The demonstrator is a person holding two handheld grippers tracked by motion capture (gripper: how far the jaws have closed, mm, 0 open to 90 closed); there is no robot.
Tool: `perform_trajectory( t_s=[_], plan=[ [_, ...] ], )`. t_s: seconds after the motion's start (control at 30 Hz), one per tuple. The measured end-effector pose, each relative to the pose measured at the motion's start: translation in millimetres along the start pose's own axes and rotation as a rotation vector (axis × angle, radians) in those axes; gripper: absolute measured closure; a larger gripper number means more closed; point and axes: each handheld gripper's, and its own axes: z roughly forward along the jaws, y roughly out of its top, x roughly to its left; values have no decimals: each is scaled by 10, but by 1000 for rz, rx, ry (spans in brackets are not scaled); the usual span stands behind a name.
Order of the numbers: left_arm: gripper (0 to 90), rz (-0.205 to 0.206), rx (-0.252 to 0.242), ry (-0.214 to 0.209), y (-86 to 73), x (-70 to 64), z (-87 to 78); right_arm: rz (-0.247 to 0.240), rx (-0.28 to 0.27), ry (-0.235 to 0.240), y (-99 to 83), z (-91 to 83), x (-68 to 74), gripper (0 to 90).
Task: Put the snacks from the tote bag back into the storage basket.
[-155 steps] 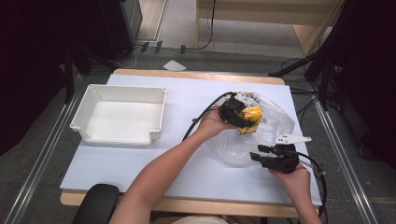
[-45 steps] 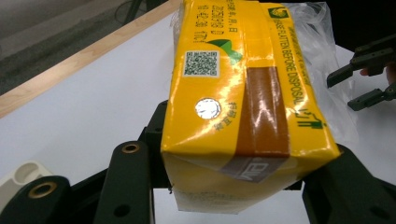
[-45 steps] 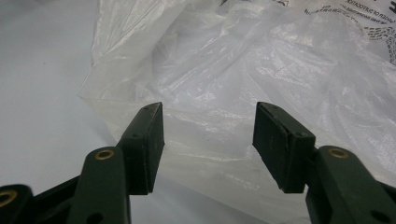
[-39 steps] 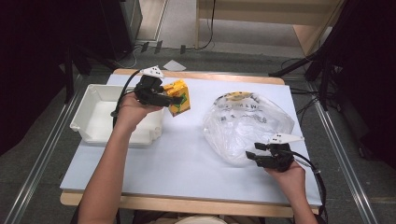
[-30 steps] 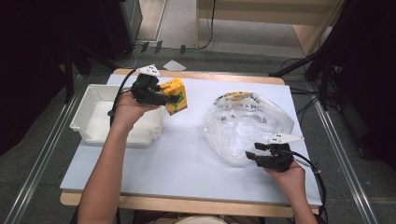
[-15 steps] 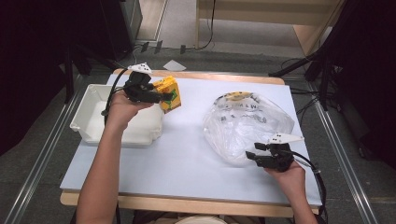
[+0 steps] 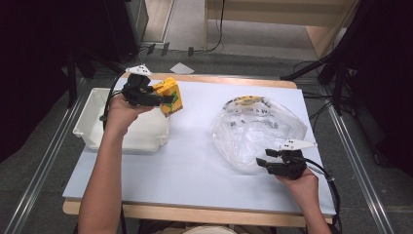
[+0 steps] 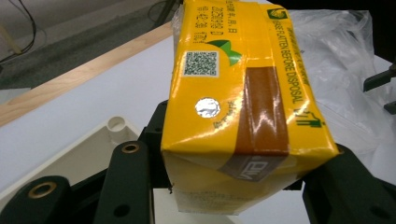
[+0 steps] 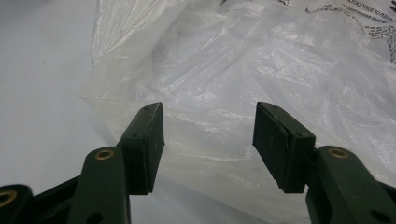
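lab-like recording space, not home. white-topped table with bare wood edge stands alone on grey carpet floor. dark curtains or screens close in both sides. metal rails run along floor beside table. black cables trail over floor behind, tripod-like stand legs at far right, light wooden furniture at back.

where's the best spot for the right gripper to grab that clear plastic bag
Take the loose near edge of the clear plastic bag, coming in low along the table from the person's side. The film lies there in a flat folded hem right between the right gripper's open jaws, thin enough to pinch; farther in it billows and would likely slip.
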Motion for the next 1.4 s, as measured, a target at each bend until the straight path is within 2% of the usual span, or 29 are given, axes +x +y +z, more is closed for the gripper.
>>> perform_trajectory(
  t_s=[0.73, 0.87, 0.93, 1.0, 1.2, 1.4],
  plan=[
    [521, -55, -6, 54, -131, 208, -102, 4, 3, 0, -2, 9, 0, 440],
    [521, -49, 2, 81, -156, 242, -106, 5, 3, 0, -2, 9, -1, 440],
    [521, -52, 2, 81, -173, 265, -108, 4, 3, 0, -2, 11, -1, 440],
    [521, -56, -2, 83, -194, 291, -102, 4, 3, -1, -3, 12, 0, 440],
    [521, -59, 27, 116, -254, 361, -47, 3, 2, 0, -3, 8, 0, 441],
    [520, -72, 36, 116, -327, 429, 24, 5, 3, -1, -2, 9, 0, 441]
  ],
)
